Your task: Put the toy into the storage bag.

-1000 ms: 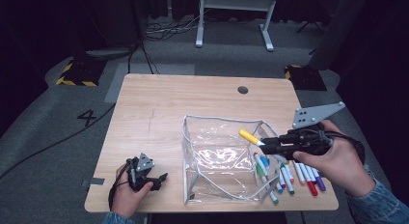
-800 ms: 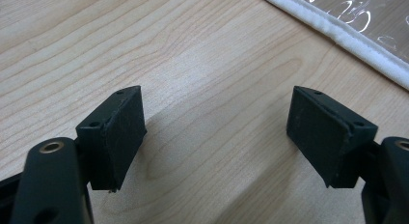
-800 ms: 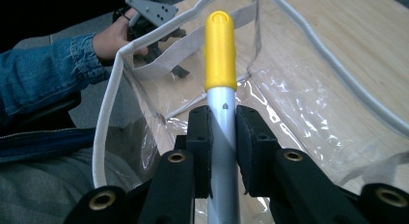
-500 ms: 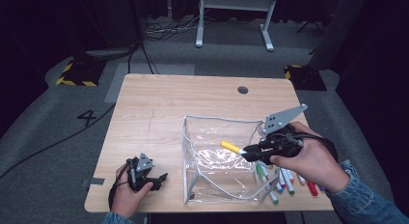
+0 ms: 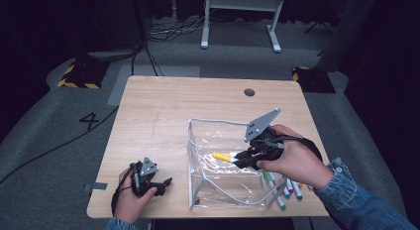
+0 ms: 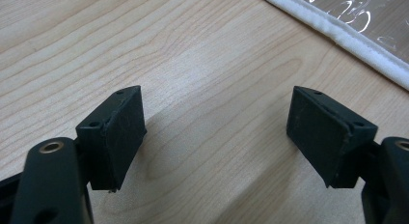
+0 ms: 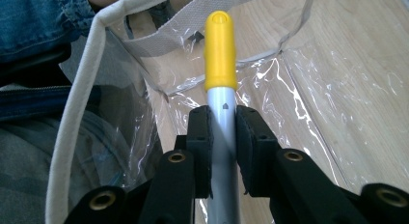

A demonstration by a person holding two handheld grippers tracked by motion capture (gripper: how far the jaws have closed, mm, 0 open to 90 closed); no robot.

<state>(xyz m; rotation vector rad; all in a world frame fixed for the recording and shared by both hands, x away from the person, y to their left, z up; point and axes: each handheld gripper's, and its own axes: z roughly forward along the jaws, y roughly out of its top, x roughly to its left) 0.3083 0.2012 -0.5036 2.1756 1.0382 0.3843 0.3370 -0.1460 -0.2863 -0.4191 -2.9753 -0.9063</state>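
Right gripper (image 7: 223,132) fingers clamped on yellow-capped marker (image 7: 220,55) inside clear pouch (image 5: 198,141), left gripper (image 6: 217,132) fingers wide apart, empty, over table (image 6: 202,64)

A light wooden table (image 5: 198,106) with a round grommet hole (image 5: 249,92) near its far edge stands on grey carpet. On it lie a clear plastic pouch (image 5: 223,190) with white trim (mouth open upward) and, just beside its right wall, a cluster of coloured markers (image 5: 285,188).
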